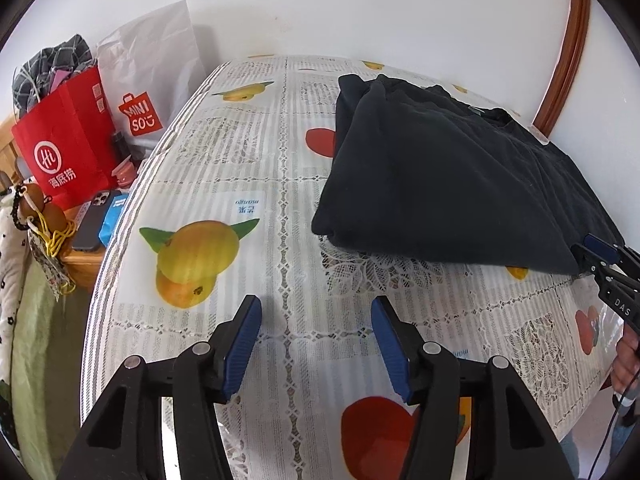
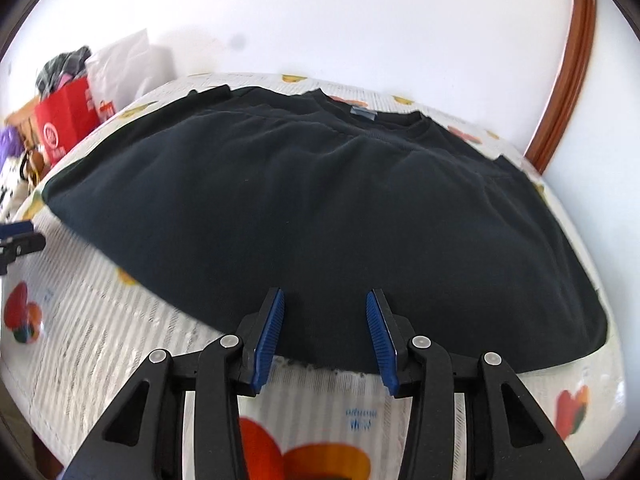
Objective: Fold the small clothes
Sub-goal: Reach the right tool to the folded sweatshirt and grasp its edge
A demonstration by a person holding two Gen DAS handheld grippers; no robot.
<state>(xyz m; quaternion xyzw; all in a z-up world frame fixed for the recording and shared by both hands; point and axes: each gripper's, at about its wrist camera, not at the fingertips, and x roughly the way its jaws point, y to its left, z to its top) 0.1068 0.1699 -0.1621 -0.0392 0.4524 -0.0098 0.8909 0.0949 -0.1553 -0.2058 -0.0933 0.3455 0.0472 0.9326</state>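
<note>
A black T-shirt (image 1: 452,176) lies partly folded on the table, its left side turned over the body; it fills the right wrist view (image 2: 320,216), collar at the far side. My left gripper (image 1: 316,308) is open and empty above bare tablecloth, left of and nearer than the shirt. My right gripper (image 2: 325,300) is open, its fingertips over the shirt's near hem; from the left wrist view it shows at the shirt's near right corner (image 1: 600,256). The left gripper's tip shows at the left edge of the right wrist view (image 2: 18,236).
The table wears a lace cloth printed with fruit (image 1: 240,160). Left of the table, a wooden stand (image 1: 84,264) holds a red bag (image 1: 68,148), a white Miniso bag (image 1: 148,76) and a phone (image 1: 94,220). A white wall is behind, a wooden frame (image 1: 568,52) at the right.
</note>
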